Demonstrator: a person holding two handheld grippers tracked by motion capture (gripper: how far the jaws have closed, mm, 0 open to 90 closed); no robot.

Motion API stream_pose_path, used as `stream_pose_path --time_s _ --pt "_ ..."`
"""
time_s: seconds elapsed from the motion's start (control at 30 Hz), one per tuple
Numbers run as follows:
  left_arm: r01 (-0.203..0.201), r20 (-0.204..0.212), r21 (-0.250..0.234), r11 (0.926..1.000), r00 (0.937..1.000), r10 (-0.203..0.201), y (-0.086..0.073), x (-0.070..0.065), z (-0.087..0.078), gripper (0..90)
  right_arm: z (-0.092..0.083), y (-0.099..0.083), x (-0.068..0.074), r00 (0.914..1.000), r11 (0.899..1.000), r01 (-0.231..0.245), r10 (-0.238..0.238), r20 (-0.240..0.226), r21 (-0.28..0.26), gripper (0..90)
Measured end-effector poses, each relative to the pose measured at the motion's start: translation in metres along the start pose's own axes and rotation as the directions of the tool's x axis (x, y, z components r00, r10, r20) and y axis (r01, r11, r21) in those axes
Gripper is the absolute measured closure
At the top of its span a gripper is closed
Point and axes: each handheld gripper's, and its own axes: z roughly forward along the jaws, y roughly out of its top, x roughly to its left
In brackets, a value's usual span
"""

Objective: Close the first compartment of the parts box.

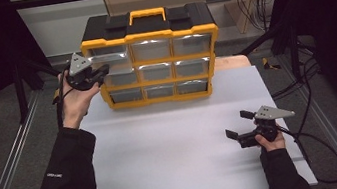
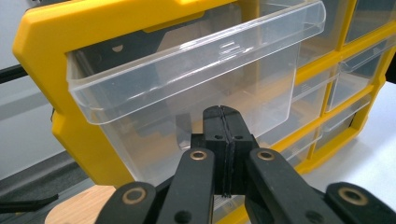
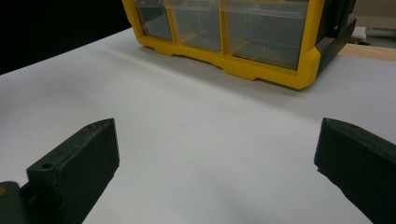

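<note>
Organizer (image 1: 154, 61) at table (image 1: 176, 159) rear — top-left drawer (image 1: 109, 58) out.

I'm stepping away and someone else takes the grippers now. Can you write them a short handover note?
Left gripper: shut, fingers together in front of the top-left drawer of the yellow organizer; whether they pinch it can't be told.
Right gripper: open, holding nothing, resting low over the white table.
Done: that drawer sits partly pulled out.
Left: probably finish pulling it out; the other drawers look closed.

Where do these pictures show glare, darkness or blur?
High view: dark surroundings, glare stripes on the organizer's clear drawers. Left gripper view: pulled-out drawer sharp, bright highlights on its rim. Right gripper view: near jaws soft, black upper left corner, table evenly lit.
</note>
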Motion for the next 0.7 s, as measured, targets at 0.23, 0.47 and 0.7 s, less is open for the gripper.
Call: stream_pose_path --time_s 0.23,0.47,0.7 --pt "0.005 0.000 -0.005 1.0000 1.0000 -0.005 -0.001 0.003 0.004 89.9 0.000 0.000 0.000 1.0000 1.000 0.001 -0.001 0.001 0.002 0.6" --pt "-0.001 -0.009 -0.002 1.0000 1.0000 0.001 0.000 0.005 0.009 89.9 0.001 0.000 0.000 1.0000 1.000 0.001 -0.001 0.002 0.004 0.6" --pt "0.001 -0.014 -0.003 1.0000 0.9999 -0.001 0.000 0.007 0.014 89.9 0.000 0.000 0.000 1.0000 1.000 0.002 -0.002 0.005 0.004 0.6"
